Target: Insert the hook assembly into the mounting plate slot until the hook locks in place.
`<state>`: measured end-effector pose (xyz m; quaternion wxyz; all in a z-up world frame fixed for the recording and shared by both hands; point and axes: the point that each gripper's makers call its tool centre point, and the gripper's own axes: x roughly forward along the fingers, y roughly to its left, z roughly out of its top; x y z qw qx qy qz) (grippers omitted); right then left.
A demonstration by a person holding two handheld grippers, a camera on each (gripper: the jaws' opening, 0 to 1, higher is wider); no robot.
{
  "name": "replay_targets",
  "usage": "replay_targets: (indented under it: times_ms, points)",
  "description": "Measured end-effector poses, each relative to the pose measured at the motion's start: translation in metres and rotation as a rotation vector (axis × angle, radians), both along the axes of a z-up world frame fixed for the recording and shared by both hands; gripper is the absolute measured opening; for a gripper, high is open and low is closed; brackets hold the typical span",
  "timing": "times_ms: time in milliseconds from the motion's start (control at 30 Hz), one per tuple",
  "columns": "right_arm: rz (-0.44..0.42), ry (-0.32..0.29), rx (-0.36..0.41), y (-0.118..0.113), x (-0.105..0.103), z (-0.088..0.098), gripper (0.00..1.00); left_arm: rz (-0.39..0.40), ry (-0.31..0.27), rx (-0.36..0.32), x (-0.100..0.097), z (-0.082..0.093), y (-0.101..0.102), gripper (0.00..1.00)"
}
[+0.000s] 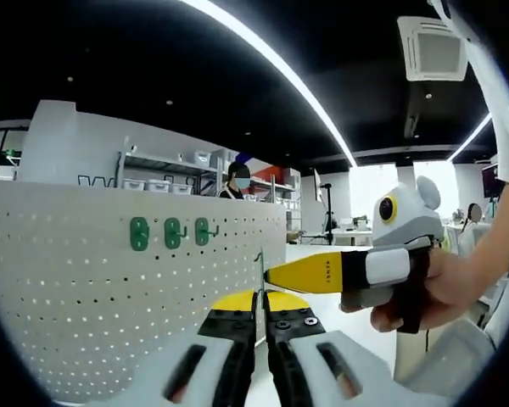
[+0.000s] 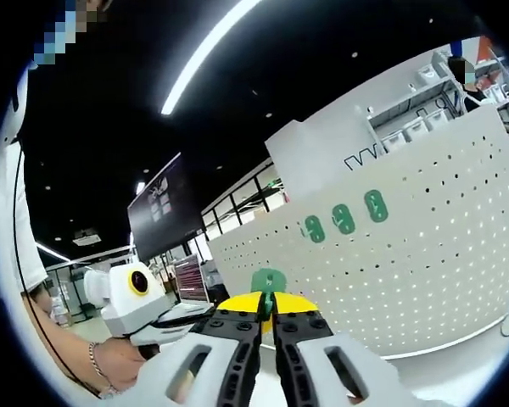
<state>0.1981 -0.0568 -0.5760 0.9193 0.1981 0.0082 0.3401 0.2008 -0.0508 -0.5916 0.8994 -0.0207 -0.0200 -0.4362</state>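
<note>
The right gripper (image 2: pixel 267 326), jaws clamped on a small green hook (image 2: pixel 269 282), holds it at six o'clock in the right gripper view, just short of a white perforated mounting plate (image 2: pixel 424 254) that fills the frame from three to five o'clock. The left gripper (image 1: pixel 261 320) has its jaws drawn together on what looks like a thin metal edge rising between the yellow tips, though what it is cannot be told; in the left gripper view the right gripper's yellow nose comes in from three o'clock, a person's hand (image 1: pixel 445 284) behind it. Three more green hooks (image 1: pixel 170 232) already sit in a row on the plate, at about nine o'clock in that view. The hook appears light, stiff moulded plastic, probably smooth and apt to twist in the jaws, so the flat backplate looks the best place to hold, leaving the rear tabs free for the slots. The panel stands upright and seems rigid sheet, likely to take a firm push. Behind it stretch shelves of white bins (image 1: pixel 157 182), a person in a face mask (image 1: pixel 235 180), a dark ceiling with long light strips (image 1: pixel 271 64) and an air-conditioning cassette (image 1: pixel 433 47).
</note>
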Motion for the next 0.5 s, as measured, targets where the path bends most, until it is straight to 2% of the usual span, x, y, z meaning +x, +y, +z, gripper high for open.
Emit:
replay_targets:
  times_ms: [500]
  points:
    - [0.002, 0.004, -0.023, 0.0015, -0.0004, -0.0008, 0.0, 0.005, 0.004, -0.001, -0.0003, -0.0011, 0.0008, 0.02]
